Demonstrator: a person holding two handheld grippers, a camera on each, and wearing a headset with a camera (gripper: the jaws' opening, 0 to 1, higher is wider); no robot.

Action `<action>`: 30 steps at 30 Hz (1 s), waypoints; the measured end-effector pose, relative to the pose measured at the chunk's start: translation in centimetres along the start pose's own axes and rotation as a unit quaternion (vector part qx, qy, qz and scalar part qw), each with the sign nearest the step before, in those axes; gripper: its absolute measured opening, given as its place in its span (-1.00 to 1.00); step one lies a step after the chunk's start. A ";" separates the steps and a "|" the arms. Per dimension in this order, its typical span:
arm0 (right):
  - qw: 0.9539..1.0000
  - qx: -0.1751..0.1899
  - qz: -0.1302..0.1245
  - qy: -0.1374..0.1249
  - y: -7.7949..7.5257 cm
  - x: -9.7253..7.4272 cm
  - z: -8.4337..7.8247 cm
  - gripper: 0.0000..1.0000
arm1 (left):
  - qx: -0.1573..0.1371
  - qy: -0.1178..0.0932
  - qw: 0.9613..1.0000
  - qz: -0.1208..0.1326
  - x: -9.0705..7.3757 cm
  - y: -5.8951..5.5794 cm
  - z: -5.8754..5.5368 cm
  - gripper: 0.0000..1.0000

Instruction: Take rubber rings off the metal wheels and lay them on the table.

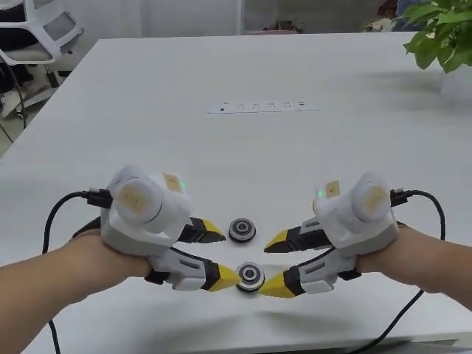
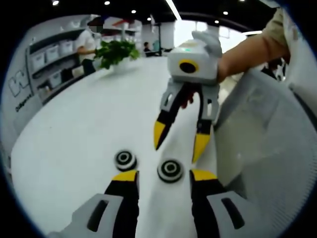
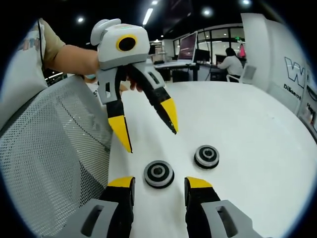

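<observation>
Two small metal wheels with black rubber rings lie on the white table (image 1: pixel 221 158) near its front edge. The near wheel (image 1: pixel 250 277) (image 2: pixel 170 170) (image 3: pixel 159 173) sits between the two grippers' lower yellow tips. The far wheel (image 1: pixel 242 230) (image 2: pixel 125 159) (image 3: pixel 206 156) lies just behind it. My left gripper (image 1: pixel 220 257) (image 2: pixel 163 176) (image 3: pixel 149 135) is open, its jaws flanking the near wheel without closing on it. My right gripper (image 1: pixel 271 264) (image 3: pixel 159 182) (image 2: pixel 179 144) faces it from the opposite side, also open, with the near wheel just ahead of its jaws.
A flush power strip (image 1: pixel 262 107) lies mid-table. A potted plant (image 1: pixel 442 33) stands at the far right corner, an office chair (image 1: pixel 37 37) at the far left. Black cables (image 1: pixel 420 295) trail from both grippers. A mesh chair back (image 3: pixel 49 148) is close behind me.
</observation>
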State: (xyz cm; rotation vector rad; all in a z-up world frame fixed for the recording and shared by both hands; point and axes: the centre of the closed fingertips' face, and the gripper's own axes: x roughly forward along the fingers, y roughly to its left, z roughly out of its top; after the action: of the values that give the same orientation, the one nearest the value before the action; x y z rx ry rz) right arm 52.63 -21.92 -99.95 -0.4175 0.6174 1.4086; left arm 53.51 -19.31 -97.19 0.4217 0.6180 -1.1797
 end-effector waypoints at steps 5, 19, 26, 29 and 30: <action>1.000 0.004 0.006 0.007 0.0 0.6 -0.5 -0.30 | -0.001 0.006 1.000 -0.008 0.8 -0.3 -0.3 -0.22; 1.000 0.025 0.012 0.009 0.0 1.5 -1.3 -0.42 | 0.005 0.019 0.999 -0.026 2.7 -1.1 -0.8 -0.43; 1.000 0.025 0.014 0.010 0.2 1.7 -1.3 -0.44 | 0.009 0.018 0.999 -0.030 3.4 -1.4 -0.9 -0.58; 1.000 0.024 0.014 0.009 0.2 1.8 -1.3 -0.45 | 0.012 0.018 0.999 -0.032 3.5 -1.7 -0.8 -0.62; 1.000 0.023 0.014 0.008 0.2 1.8 -1.3 -0.45 | 0.014 0.019 0.999 -0.031 3.6 -1.8 -0.9 -0.62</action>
State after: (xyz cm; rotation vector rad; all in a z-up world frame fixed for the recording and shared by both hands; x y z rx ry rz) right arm 52.32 -21.31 -102.04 -0.3858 0.6704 1.4153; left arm 52.55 -21.95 -100.18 0.4521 0.6524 -1.2429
